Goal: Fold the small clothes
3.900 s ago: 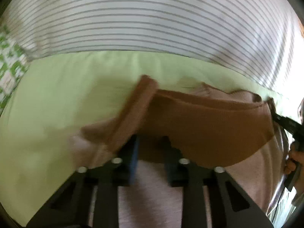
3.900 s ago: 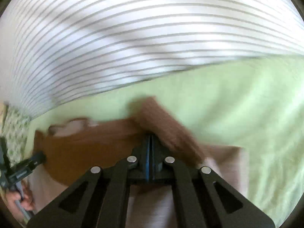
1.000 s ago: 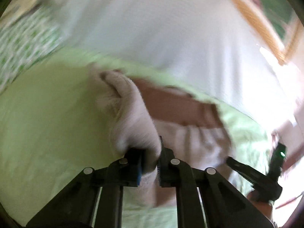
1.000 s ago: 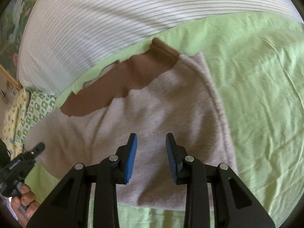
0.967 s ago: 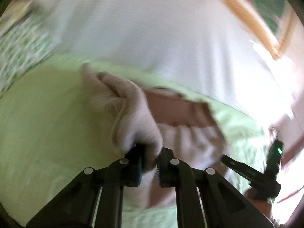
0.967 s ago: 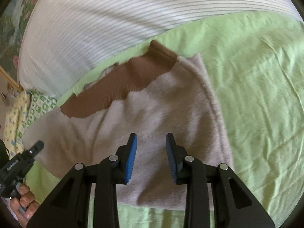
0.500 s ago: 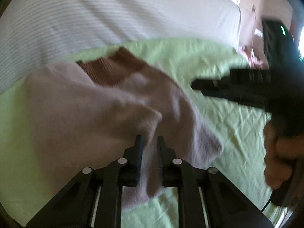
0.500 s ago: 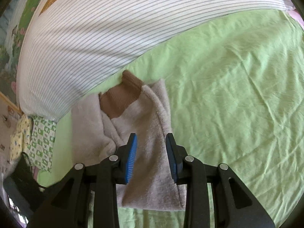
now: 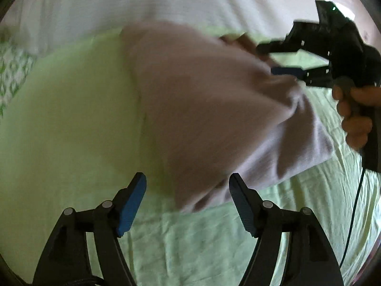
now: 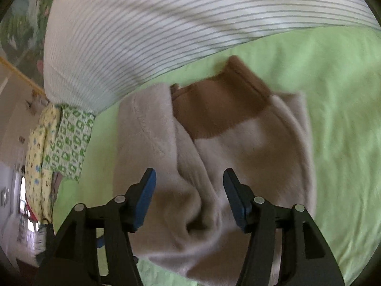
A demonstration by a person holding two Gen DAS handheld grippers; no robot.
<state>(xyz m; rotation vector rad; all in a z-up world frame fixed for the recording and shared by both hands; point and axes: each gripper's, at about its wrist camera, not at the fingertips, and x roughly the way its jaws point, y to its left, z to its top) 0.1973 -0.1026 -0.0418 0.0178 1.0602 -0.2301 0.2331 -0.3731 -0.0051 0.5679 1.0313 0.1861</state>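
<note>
A small beige garment (image 10: 250, 143) with a brown top band (image 10: 221, 102) lies on the light green sheet (image 10: 345, 95). Its left side is folded over the middle. It also shows in the left wrist view (image 9: 214, 109), blurred. My left gripper (image 9: 188, 186) is open and empty, hanging just above the garment's near edge. My right gripper (image 10: 189, 181) is open and empty over the garment's lower middle; it also shows in the left wrist view (image 9: 276, 59), held by a hand at the garment's right side.
A white pillow with thin grey stripes (image 10: 166, 23) lies along the far edge of the sheet. Green-and-white (image 10: 71, 135) and yellow patterned cloths (image 10: 38, 147) lie at the left. A cable (image 9: 354, 209) hangs from the right gripper.
My left gripper carried the garment's left side over the middle, then opened and let it go. My right gripper opened wider and stays above the garment.
</note>
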